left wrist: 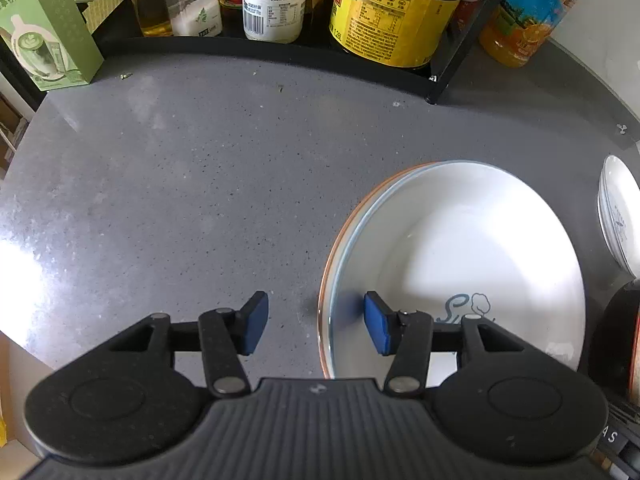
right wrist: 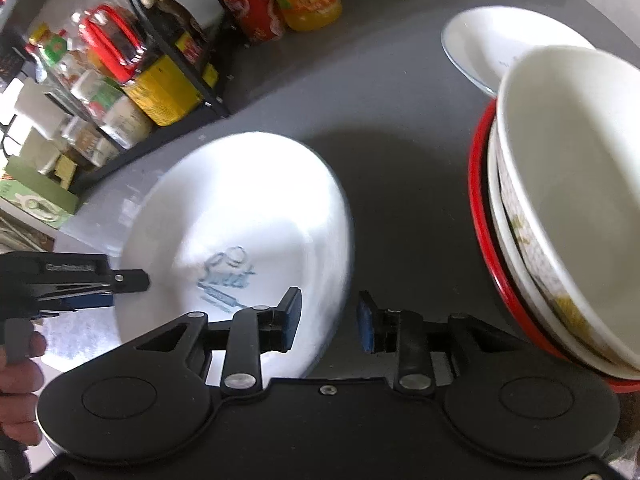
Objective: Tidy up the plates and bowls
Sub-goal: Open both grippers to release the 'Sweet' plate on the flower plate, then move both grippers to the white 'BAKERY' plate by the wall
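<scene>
The grey counter fills both views. The big white plate lies lower right in the left view, apparently on another orange-rimmed one; glazed, stiff, slippery and breakable, so best pinched at its rim. Stacked bowls sit far right in the right view. The left gripper gapes wide astride that rim; the right gripper hangs wide, empty

Showing matte black linkage arms on the left gripper, silver pivot pins, blue fingertip pads; sharing that build on the right gripper; baring skin on the left hand.
</scene>
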The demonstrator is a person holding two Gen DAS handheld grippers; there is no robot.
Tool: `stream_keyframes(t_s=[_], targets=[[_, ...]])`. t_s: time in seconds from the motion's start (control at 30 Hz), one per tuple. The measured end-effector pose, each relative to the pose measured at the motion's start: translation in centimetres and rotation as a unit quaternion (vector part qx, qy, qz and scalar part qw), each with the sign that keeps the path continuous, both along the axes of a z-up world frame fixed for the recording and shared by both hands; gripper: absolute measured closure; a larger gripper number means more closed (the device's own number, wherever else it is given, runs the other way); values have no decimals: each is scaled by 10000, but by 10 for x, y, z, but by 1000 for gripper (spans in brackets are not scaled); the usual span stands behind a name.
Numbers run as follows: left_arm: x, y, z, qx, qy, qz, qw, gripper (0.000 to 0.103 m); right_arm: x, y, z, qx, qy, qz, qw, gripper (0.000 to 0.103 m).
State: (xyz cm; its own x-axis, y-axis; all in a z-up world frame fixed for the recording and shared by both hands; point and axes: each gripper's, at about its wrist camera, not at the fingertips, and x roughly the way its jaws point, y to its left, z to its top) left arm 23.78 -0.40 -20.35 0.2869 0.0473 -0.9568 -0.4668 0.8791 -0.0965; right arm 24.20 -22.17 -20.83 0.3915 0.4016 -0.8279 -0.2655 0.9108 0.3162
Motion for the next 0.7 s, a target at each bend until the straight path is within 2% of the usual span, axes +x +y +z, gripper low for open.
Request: stream_keyframes(t_s=[0.07, 0.27, 0.6, 0.7], targets=[[0, 0, 0, 46, 20, -19, 10000, 52, -2, 1, 7, 19, -55, 66, 10000, 69], [-3, -4, 12, 240, -54, -68, 9997, 52, -12, -11, 27, 206, -279, 56, 9994, 68], [-1, -28, 49, 435, -327, -342, 9979, 52, -35, -36, 70, 570, -756, -13, 9955, 68], [-4, -41, 61, 467, -413, -435, 9971, 52, -42, -47, 82, 619, -901, -55, 9940, 61]])
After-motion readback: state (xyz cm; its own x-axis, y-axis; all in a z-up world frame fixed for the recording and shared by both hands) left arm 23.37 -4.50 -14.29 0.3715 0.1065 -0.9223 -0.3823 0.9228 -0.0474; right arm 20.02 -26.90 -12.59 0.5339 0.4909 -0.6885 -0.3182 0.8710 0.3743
